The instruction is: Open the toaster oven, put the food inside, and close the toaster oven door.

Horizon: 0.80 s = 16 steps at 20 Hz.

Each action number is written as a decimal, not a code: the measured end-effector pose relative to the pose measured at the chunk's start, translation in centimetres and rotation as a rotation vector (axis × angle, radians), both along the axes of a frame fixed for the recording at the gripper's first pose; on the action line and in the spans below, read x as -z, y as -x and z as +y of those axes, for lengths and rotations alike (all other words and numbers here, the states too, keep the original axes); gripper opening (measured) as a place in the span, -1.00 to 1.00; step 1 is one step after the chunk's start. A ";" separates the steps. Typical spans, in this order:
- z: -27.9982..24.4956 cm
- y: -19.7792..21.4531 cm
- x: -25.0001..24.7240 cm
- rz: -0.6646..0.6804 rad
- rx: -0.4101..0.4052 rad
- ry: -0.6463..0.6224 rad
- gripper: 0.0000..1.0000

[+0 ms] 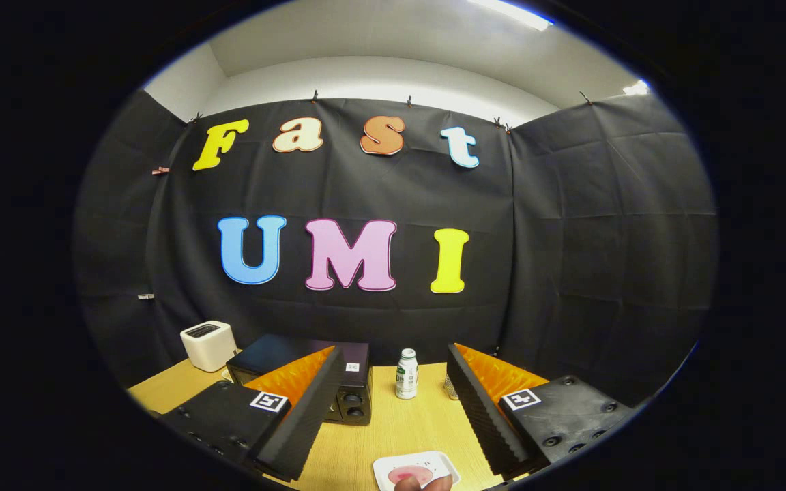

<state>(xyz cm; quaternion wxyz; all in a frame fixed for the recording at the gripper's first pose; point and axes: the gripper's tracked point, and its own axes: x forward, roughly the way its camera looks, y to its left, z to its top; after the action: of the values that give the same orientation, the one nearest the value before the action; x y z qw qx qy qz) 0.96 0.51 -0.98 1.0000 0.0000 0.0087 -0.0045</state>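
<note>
Two fingers wide apart, gripper (393,423) holding nothing.
Plate (385,469) with food (412,474) sits low between the fingers; oven (348,382) lies ahead-left, partly behind the left finger, door probably closed.

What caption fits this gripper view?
Open gripper hovers over table; toaster oven ahead, plated food between its fingers.

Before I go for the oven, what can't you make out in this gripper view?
- Toaster oven: its door and handle sit behind the left finger.
- Food on the plate: cut by the edge, partly covered by a fingertip.
- Bottle: label too small.
- Gripper: open, holding nothing.
</note>
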 end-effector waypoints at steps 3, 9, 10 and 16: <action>0.9 -0.5 -0.2 -0.003 -0.005 -0.001 0.95; 7.2 -2.8 -1.1 -0.034 -0.065 0.002 0.95; 8.7 -3.3 -0.8 -0.035 -0.074 0.004 0.95; 17.1 -7.2 4.4 0.049 -0.117 -0.041 0.96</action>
<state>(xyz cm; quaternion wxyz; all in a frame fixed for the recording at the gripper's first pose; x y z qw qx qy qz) 8.15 17.63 -5.40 0.9978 0.0201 0.0333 0.0541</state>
